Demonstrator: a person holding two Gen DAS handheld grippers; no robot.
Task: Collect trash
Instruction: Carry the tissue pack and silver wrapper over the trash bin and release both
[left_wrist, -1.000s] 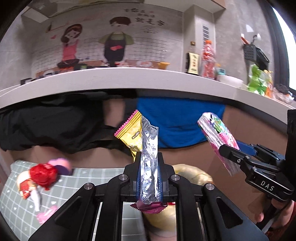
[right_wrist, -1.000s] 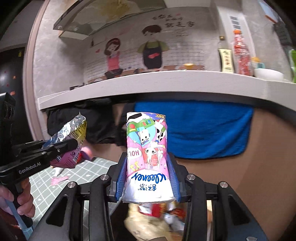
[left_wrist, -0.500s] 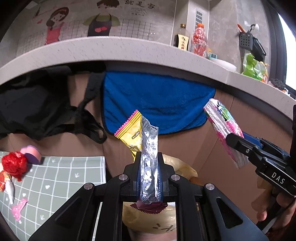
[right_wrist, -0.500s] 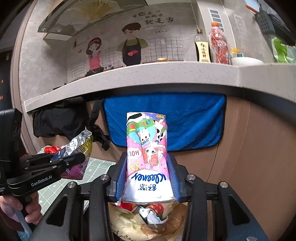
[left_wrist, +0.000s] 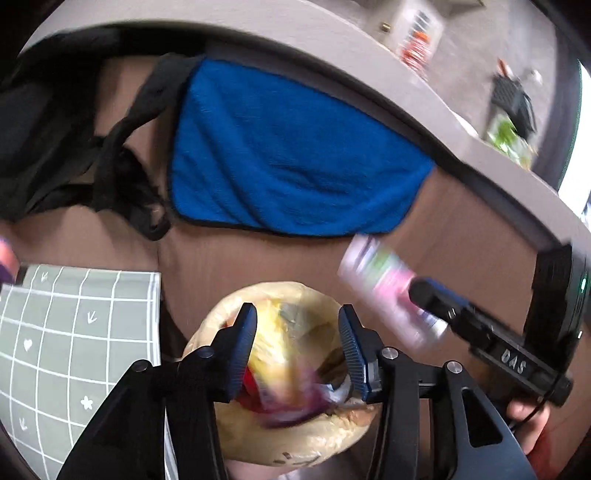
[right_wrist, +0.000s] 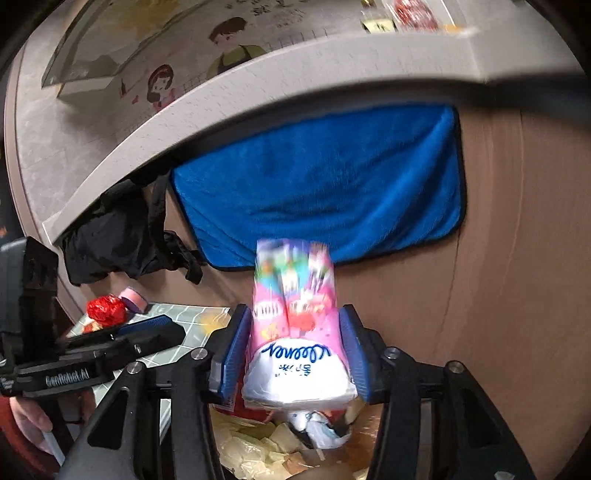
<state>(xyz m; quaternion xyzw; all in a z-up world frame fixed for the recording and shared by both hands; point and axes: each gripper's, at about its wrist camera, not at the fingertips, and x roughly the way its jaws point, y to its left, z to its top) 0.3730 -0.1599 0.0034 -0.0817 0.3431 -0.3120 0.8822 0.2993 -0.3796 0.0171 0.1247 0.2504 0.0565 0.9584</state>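
The tissue pack (right_wrist: 295, 332) is soft and pink, with cartoon figures on top and a white end bearing blue script. It sits upright between the right gripper (right_wrist: 293, 350) fingers, whose jaws are opening around it; whether the pads still press it I cannot tell. Below both grippers gapes the trash bag (left_wrist: 284, 435), yellowish and full of wrappers. The left gripper (left_wrist: 295, 343) is opening too, with blurred wrappers under its fingers. Beyond the fingers hangs a blue towel (right_wrist: 325, 184); left of them lies a green gridded mat (left_wrist: 74, 332).
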